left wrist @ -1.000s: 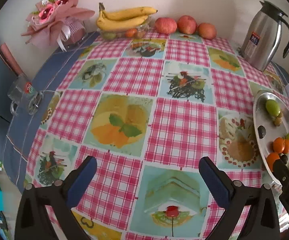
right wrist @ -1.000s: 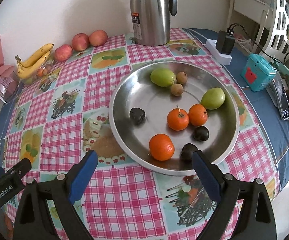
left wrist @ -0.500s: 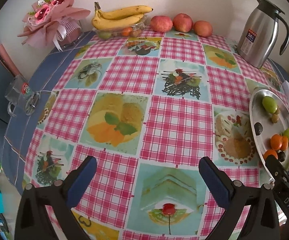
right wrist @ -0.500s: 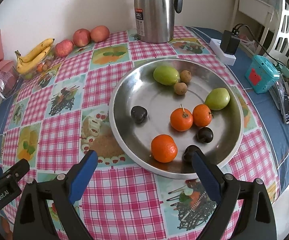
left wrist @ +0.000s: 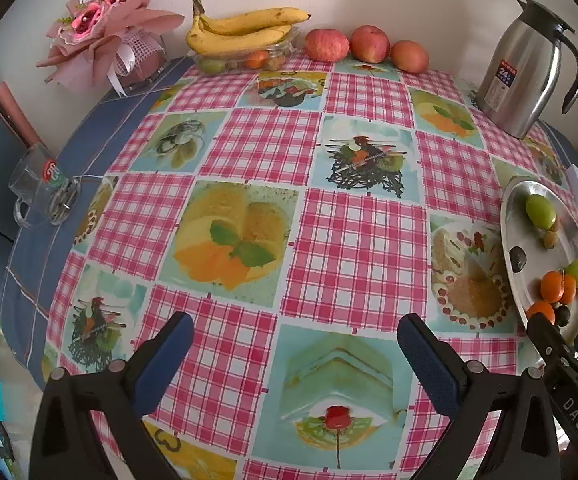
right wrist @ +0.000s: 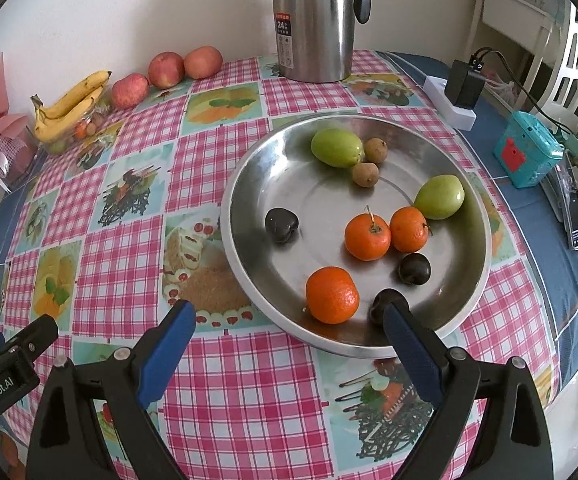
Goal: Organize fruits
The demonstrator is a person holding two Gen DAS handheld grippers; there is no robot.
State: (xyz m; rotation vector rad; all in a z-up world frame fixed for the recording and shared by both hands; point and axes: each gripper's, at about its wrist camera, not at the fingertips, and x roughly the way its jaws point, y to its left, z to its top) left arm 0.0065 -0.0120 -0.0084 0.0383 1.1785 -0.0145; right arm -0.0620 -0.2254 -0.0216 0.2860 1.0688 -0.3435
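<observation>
Steel tray (right wrist: pixel 477 300): we count three oranges (right wrist: pixel 332 295), two green fruits, plums, mixed. Bananas (left wrist: pixel 241 30) and apples (left wrist: pixel 326 45) lie apart by the wall. Left gripper (left wrist: pixel 295 342) and right gripper (right wrist: pixel 289 326) gape wide, empty; progress we cannot judge.

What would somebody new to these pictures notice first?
Probably the round metal tray on the pink checked tablecloth, holding three oranges, two green fruits, dark plums and two small brown fruits, just ahead of the open right gripper. Next, the steel jug behind the tray, and the bananas and three apples lined up along the far wall.
</observation>
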